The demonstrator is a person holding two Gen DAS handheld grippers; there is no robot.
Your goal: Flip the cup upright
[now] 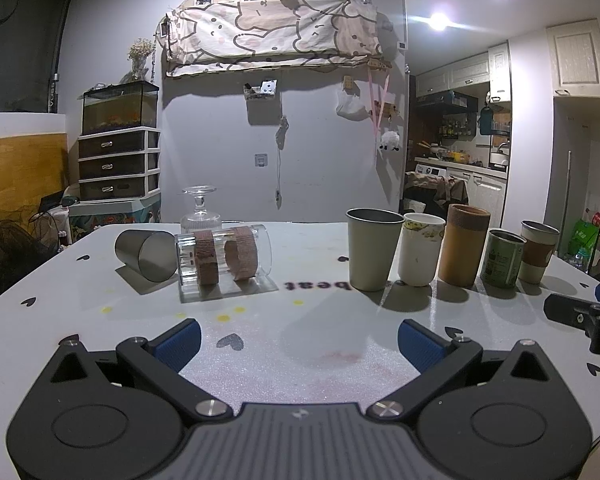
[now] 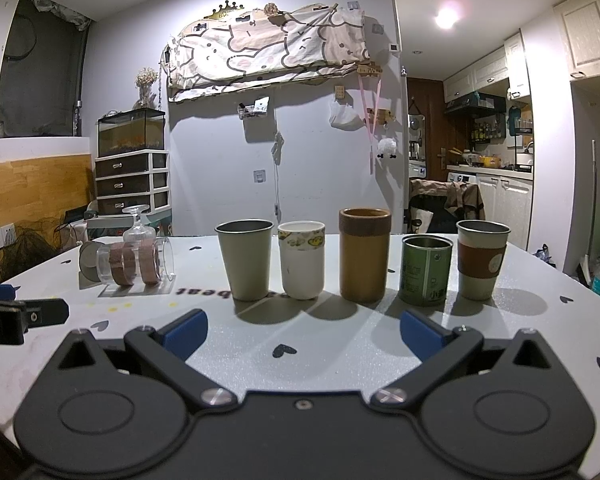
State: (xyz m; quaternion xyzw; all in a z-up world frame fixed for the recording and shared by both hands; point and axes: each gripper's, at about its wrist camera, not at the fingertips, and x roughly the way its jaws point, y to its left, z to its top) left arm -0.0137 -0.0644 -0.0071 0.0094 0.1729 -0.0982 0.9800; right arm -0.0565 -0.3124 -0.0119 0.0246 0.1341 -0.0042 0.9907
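Left wrist view: left gripper (image 1: 299, 340) low over the white worktop (image 1: 300, 360), blue pads spread wide apart, nothing between them. Ahead and to the left lie two cups on their sides: a small metal cup (image 1: 146, 255), mouth facing toward the camera and right, and touching it on the right a clear glass cup (image 1: 224, 256) with two brown bands around it. Behind the glass cup stands an inverted stemmed glass (image 1: 200, 210), foot up. Ahead to the right, a row of five upright cups: grey metal tumbler (image 1: 373, 249), white patterned cup (image 1: 420, 249), tall brown cylinder cup (image 1: 463, 245), green tin cup (image 1: 502, 258), grey cup with brown sleeve (image 1: 537, 251). Neighbours in the row stand just beside one another. Part of the right gripper (image 1: 588, 316) shows at the right edge; cannot tell its state from here.

Right wrist view: right gripper (image 2: 304, 334) low over the worktop (image 2: 300, 360), fingers wide apart, empty. The five upright cups line up straight ahead: tumbler (image 2: 245, 260), white cup (image 2: 302, 260), brown cylinder (image 2: 365, 255), green tin (image 2: 425, 270), sleeved cup (image 2: 482, 260). Far left, the glass cup (image 2: 136, 262) lies on its side with the metal cup (image 2: 89, 261) behind its far end; the inverted stemmed glass (image 2: 138, 226) is behind them. A black piece of the left gripper (image 2: 20, 316) shows at the left edge.
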